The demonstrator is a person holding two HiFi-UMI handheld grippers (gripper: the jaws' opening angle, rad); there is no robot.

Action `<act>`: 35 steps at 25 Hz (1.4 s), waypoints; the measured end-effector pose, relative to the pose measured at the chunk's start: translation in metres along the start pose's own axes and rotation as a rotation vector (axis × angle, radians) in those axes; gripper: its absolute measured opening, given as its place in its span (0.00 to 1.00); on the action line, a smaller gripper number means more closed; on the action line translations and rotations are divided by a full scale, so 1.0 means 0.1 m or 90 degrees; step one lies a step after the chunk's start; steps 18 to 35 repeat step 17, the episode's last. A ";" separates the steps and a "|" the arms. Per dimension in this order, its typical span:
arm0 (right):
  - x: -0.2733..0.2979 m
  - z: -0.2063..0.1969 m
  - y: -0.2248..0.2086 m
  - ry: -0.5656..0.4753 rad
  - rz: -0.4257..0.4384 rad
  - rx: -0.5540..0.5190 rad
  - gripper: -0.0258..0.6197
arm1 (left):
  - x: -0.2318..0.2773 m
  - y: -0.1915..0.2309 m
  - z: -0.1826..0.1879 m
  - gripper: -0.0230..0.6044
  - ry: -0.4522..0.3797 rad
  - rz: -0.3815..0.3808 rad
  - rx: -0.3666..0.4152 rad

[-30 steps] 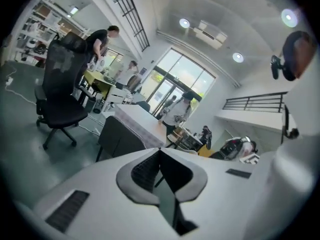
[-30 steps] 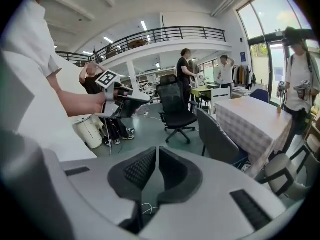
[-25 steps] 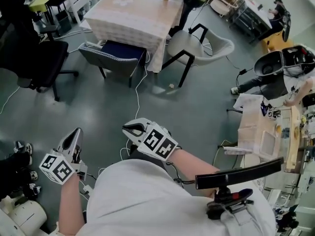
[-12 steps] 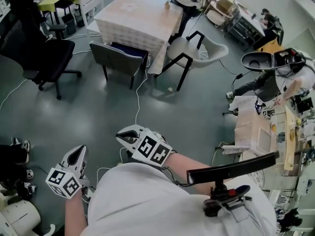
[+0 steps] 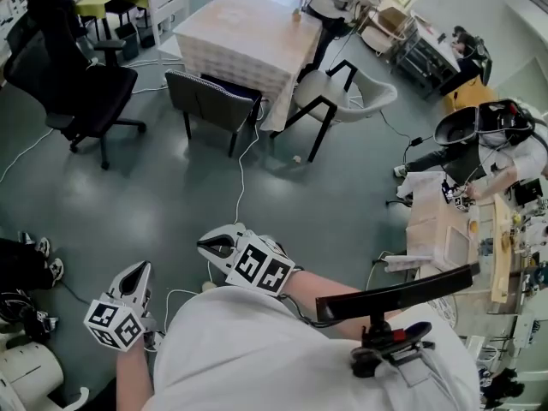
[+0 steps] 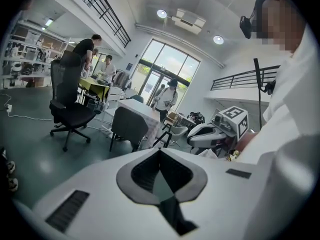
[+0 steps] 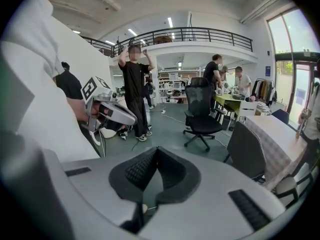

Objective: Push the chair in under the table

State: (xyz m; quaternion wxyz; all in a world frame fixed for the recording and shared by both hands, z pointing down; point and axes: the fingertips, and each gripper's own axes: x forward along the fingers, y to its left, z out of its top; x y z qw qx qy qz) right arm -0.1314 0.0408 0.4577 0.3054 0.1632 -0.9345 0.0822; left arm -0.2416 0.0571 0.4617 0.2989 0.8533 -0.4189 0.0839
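Note:
The grey chair with a dark seat stands at the near side of the cloth-covered table, its seat partly under the cloth. It is far ahead of both grippers across the floor. My left gripper is low at the left, shut and empty. Beside it to the right, my right gripper is also shut on nothing. The left gripper view shows its shut jaws with the chair and table beyond. In the right gripper view the chair stands to the right of the gripper.
A black office chair stands left of the table. A white chair with black legs sits at the table's right corner. Cables run across the floor. A workbench with a seated person is at the right. People stand further back.
Both grippers have dropped lower in the head view and stayed close to my body. The table and grey chair have shifted slightly right and down in the picture.

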 end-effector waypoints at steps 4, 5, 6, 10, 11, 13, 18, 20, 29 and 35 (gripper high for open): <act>-0.04 0.01 0.00 0.000 -0.004 -0.009 0.06 | 0.01 -0.03 -0.04 0.06 0.000 0.001 -0.004; -0.06 0.01 0.00 -0.002 -0.006 -0.009 0.06 | 0.02 -0.03 -0.04 0.06 0.001 0.000 -0.003; -0.07 0.00 -0.01 -0.003 -0.006 -0.008 0.06 | 0.03 -0.04 -0.03 0.06 0.000 0.000 -0.001; -0.11 0.02 -0.05 -0.001 -0.012 -0.017 0.06 | 0.06 -0.08 0.03 0.06 -0.009 -0.003 0.002; -0.12 0.03 -0.05 0.000 -0.013 -0.017 0.06 | 0.06 -0.07 0.04 0.06 -0.011 -0.002 0.001; -0.13 0.03 -0.06 -0.004 -0.012 -0.018 0.06 | 0.08 -0.07 0.03 0.06 -0.013 0.001 -0.002; -0.19 0.02 -0.08 -0.008 -0.009 -0.023 0.06 | 0.12 -0.10 0.02 0.06 -0.013 0.001 -0.007; -0.19 0.02 -0.08 -0.008 -0.009 -0.023 0.06 | 0.12 -0.10 0.02 0.06 -0.013 0.001 -0.007; -0.19 0.02 -0.08 -0.008 -0.009 -0.023 0.06 | 0.12 -0.10 0.02 0.06 -0.013 0.001 -0.007; -0.19 0.02 -0.08 -0.008 -0.009 -0.023 0.06 | 0.12 -0.10 0.02 0.06 -0.013 0.001 -0.007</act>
